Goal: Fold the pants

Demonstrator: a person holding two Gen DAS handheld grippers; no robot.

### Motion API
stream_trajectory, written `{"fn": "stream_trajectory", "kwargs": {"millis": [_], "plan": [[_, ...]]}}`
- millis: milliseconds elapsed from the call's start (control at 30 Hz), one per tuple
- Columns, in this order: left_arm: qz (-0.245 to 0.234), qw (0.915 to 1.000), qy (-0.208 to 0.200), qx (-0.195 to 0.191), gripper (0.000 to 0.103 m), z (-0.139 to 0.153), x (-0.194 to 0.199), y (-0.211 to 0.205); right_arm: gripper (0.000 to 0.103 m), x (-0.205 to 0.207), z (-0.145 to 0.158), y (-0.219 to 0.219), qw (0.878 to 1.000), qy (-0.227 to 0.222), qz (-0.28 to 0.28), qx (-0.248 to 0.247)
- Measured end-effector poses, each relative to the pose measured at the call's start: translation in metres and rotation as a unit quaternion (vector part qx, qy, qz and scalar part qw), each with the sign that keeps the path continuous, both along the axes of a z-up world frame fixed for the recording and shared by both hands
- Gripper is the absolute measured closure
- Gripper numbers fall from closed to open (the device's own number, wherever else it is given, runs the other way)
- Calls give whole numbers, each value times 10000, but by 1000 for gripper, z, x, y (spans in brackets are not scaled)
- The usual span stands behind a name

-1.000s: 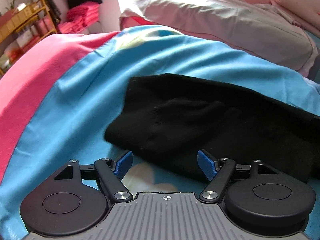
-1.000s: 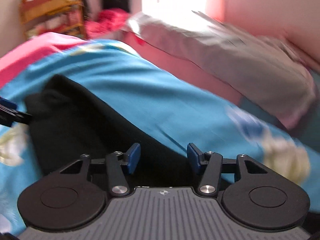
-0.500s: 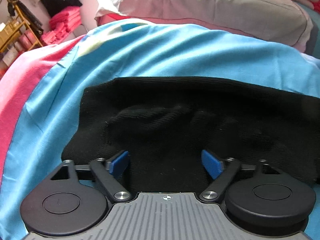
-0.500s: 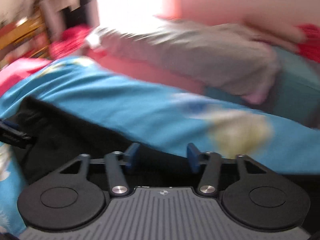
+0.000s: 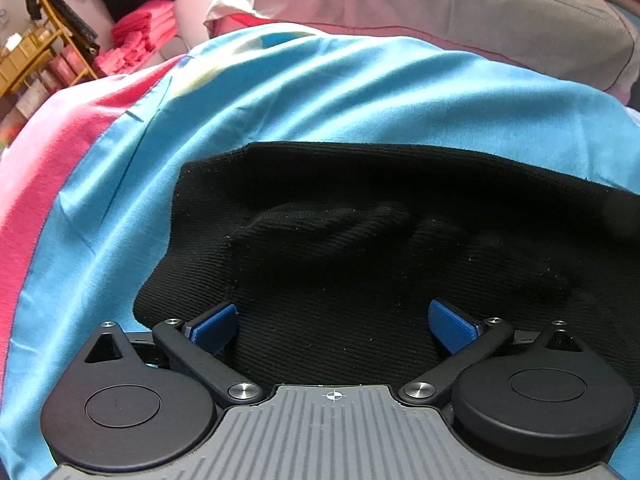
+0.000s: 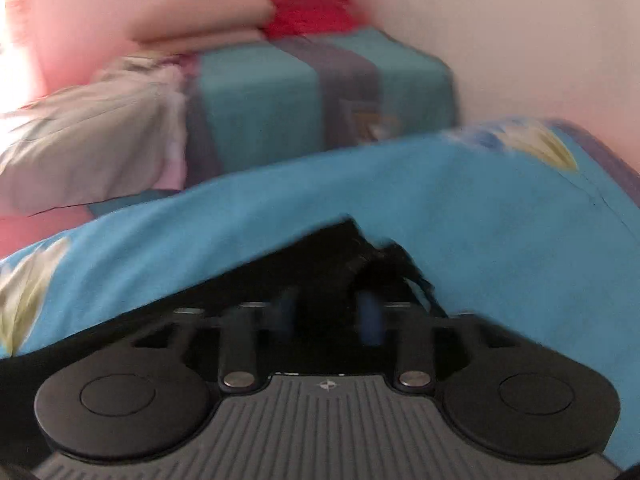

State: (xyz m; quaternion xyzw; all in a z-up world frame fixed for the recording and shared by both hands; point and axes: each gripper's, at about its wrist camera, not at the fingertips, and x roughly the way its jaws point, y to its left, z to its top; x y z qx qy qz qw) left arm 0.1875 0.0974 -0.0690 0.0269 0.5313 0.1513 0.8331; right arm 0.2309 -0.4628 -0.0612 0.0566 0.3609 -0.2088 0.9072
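Note:
Black ribbed pants (image 5: 360, 240) lie flat on a blue bedsheet (image 5: 320, 92), their left end just ahead of my left gripper (image 5: 334, 322). The left gripper is open, its blue pads (image 5: 214, 326) wide apart over the near edge of the cloth. In the blurred right wrist view the pants' other end (image 6: 352, 252) lies bunched right in front of my right gripper (image 6: 328, 314). The right gripper is open, with a narrower gap, over the black cloth and holding nothing.
A grey pillow (image 5: 440, 4) lies behind the pants. A pink blanket (image 5: 48, 160) covers the bed's left side. Shelves with pink folded cloth (image 5: 132, 40) stand at far left. A teal folded quilt (image 6: 320, 96) sits by the wall on the right.
My left gripper has moved in over the pants' left end. My right gripper has swung fast to the right, along the pants to their other end.

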Motion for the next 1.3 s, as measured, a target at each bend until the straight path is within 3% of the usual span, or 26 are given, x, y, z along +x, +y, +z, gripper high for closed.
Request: {"fn": "stream_trajectory", "kwargs": {"millis": [33,100,233,300,400,433,467,500,567,633,700,767,833,867,900,933,1000,1033,1067,1133,1167,1200,1267,1300], "plan": [[9,10000,14,5,0,0,0,0,94,-1,4,3,9994,6,130,-310],[19,10000,26,1,0,0,1,1,94,-11,22,5,9976,-418,257,-482],[39,10000,30,12,0,-1,2,1,94,-19,43,-3,9930,-1106,308,-290],[46,10000,37,28,0,-1,3,0,93,-6,31,-6,9956,-810,339,-329],[15,9999,108,70,0,1,5,-1,91,23,-4,-24,9998,78,166,-92],[-24,9998,166,80,0,4,6,-1,87,19,-5,-26,10000,-16,94,-13],[-96,9998,167,81,0,10,6,-2,77,12,5,-26,9997,-253,-21,32],[-176,9998,68,111,0,19,5,-3,59,5,14,-23,9990,-428,-132,-25],[-267,9994,-193,125,0,34,3,-3,46,-10,28,-9,9973,-688,-176,-199],[-267,9989,-387,4,0,40,7,-3,47,-21,33,16,9967,-772,260,-56],[-244,9989,-362,-166,0,35,17,-5,47,-27,32,51,9918,-667,1050,297],[-283,9991,-171,-261,0,19,29,-12,45,-29,26,91,9764,-459,2026,588],[-353,9993,14,-95,0,0,36,-18,45,-25,7,126,9416,153,3203,1023],[-315,9994,-121,39,0,-2,35,-18,54,-21,-3,133,9369,458,3326,974],[-315,9994,-132,-63,0,-3,34,-14,69,-19,-13,134,9485,564,3049,645],[-286,9993,-115,-206,0,-2,34,-10,78,-19,-12,126,9597,418,2703,642],[-266,9989,-38,-386,0,-1,33,-3,70,-21,2,115,9851,198,1618,547],[-247,9988,12,-418,0,0,32,-2,70,-29,11,118,9868,-89,1527,533],[-219,9988,35,-436,0,2,32,-1,68,-39,19,128,9764,-336,1980,794],[-239,9986,-35,-478,0,8,29,-4,53,-52,24,155,9381,-359,3069,1568],[-298,9982,-77,-510,0,9,29,-6,44,-59,22,179,9012,-227,3812,2051],[-359,9980,-64,-515,0,6,29,-9,42,-65,19,200,8709,-146,4334,2313],[-378,9985,-87,-384,0,-2,31,-10,42,-74,4,248,8253,53,5057,2513],[-356,9982,-153,-456,0,-4,29,-7,42,-74,-5,265,8109,150,5260,2561]]}}
